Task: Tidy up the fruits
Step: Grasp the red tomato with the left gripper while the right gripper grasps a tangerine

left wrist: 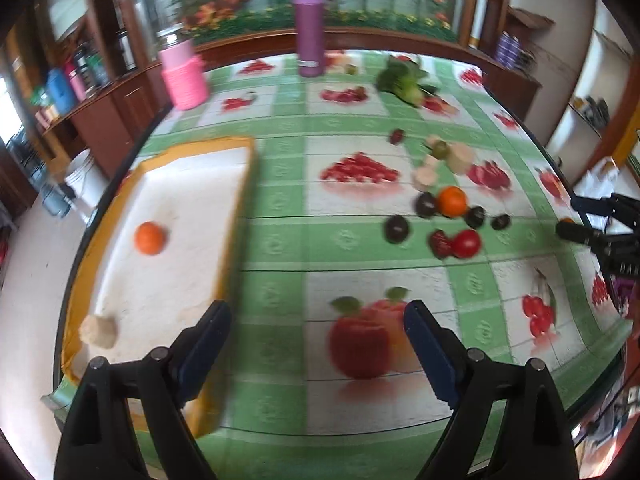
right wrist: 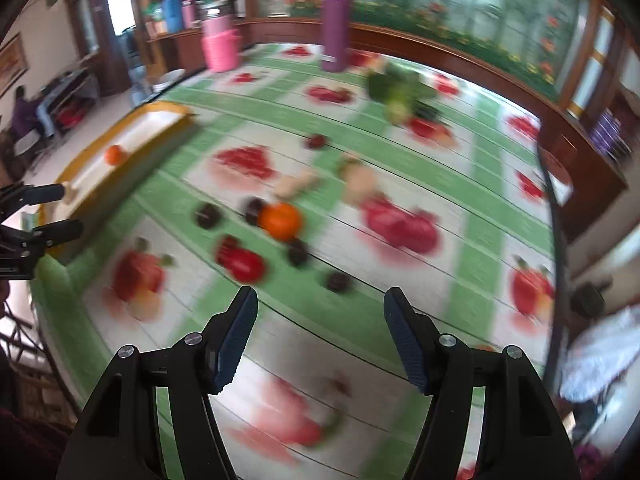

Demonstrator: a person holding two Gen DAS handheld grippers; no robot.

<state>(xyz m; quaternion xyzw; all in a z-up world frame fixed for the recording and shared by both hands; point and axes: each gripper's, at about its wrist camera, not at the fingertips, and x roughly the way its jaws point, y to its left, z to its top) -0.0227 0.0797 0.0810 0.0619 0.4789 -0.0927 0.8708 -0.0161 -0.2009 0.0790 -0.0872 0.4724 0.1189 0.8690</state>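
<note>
A yellow-rimmed white tray (left wrist: 240, 200) lies at the table's left and holds an orange (left wrist: 149, 238) and a pale lumpy piece (left wrist: 99, 331). Loose fruit lies to the right: an orange (left wrist: 452, 201), a red tomato (left wrist: 466, 243), a strawberry (left wrist: 439, 244), several dark plums (left wrist: 396, 229) and pale pieces (left wrist: 425, 178). My left gripper (left wrist: 318, 338) is open and empty beside the tray's near corner. My right gripper (right wrist: 320, 330) is open and empty, just short of a dark plum (right wrist: 338, 281), the orange (right wrist: 280, 221) and the tomato (right wrist: 245, 265). The tray (right wrist: 132, 156) shows at left.
A purple flask (left wrist: 309, 29) and a pink container (left wrist: 185, 78) stand at the table's far side, with leafy greens (left wrist: 404, 78) to their right. The green fruit-print tablecloth (left wrist: 280, 208) covers the table. Wooden shelving rings the room.
</note>
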